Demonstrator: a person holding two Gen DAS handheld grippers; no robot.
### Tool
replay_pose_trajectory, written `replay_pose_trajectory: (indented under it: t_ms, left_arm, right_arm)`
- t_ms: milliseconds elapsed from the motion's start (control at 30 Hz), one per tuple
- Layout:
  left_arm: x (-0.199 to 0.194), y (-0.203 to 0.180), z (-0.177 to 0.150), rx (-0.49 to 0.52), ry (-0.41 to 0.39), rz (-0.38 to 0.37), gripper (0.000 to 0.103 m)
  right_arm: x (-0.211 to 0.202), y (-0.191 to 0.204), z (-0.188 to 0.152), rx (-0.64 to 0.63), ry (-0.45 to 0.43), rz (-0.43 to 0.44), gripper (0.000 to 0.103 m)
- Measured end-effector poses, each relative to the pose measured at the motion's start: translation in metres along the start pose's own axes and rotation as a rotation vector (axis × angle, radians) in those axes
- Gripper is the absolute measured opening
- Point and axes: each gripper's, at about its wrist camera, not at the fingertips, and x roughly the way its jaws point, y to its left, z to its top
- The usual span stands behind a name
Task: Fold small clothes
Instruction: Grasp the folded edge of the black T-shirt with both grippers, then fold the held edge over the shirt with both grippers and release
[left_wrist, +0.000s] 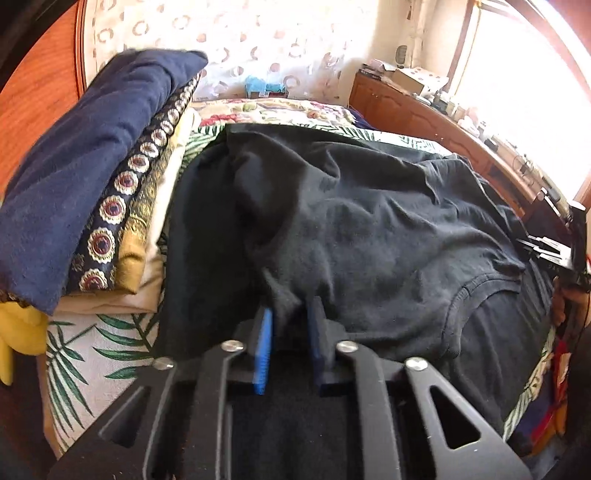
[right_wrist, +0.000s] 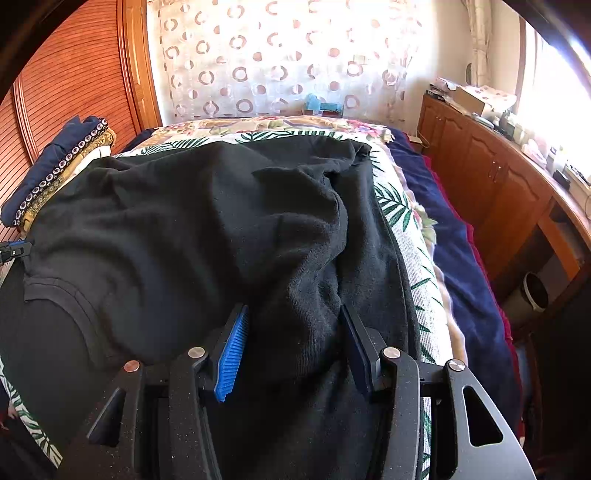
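Black T-shirt (left_wrist: 369, 221) fabric is spread in loose folds across the leaf-print bedspread (left_wrist: 92, 350), covering most of its near end, with the ribbed neckline (left_wrist: 476, 291) lying toward the near edge. A small pinch of the cloth is clamped between the pads of the left gripper (left_wrist: 290, 314), which is nearly fully closed on it. At the other near corner of the shirt, a thick bunch of the same cloth sits between the half-open fingers of the right gripper (right_wrist: 295, 332); the blue ribbed pad (right_wrist: 232, 354) appears to touch the bunch, but whether it is truly pressed cannot be told. The shirt is judged to be light, soft and limp knit: it will sag and crease wherever it is unsupported, and it is not fragile or slippery against ribbed pads. Hold is best taken at two matching points of an edge, such as the shoulders on either side of the neckline, so that the cloth hangs flat when lifted. Beside the shirt, at its far left, a stack of folded clothes (left_wrist: 92, 166) is piled, topped by a navy piece. Beyond the shirt, a patterned curtain (right_wrist: 288, 55) is hung, and a wooden cabinet (right_wrist: 480, 177) stands off to the right of it.
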Motion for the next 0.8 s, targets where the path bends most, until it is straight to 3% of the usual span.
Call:
replay_pose_trajectory:
  t_ms: [67,133,200,467,800]
  left_arm:
    - [-0.002,-0.001,0.0,0.006,-0.009,0.001,0.008]
    - [-0.005,-0.004,0.002,0.011,-0.032,0.012,0.007]
    - [-0.013,-0.007,0.003,0.017,-0.064,0.021,0.007]
    - [-0.068,-0.025,0.01,0.033,-0.209,-0.01,0.006]
    - [-0.113,-0.025,-0.009,0.009,-0.289,-0.051,0.006]
  right_arm:
    - [-0.002,0.0,-0.001,0.003,-0.012,-0.014,0.038]
    - [-0.004,0.001,-0.002,0.001,-0.028,-0.017,0.018]
    - [-0.006,0.004,-0.002,-0.014,-0.036,-0.003,0.01]
    - [-0.043,0.004,0.004,-0.005,-0.176,0.016,0.008]
    - [-0.104,0.007,0.0,-0.023,-0.273,0.043,0.008]
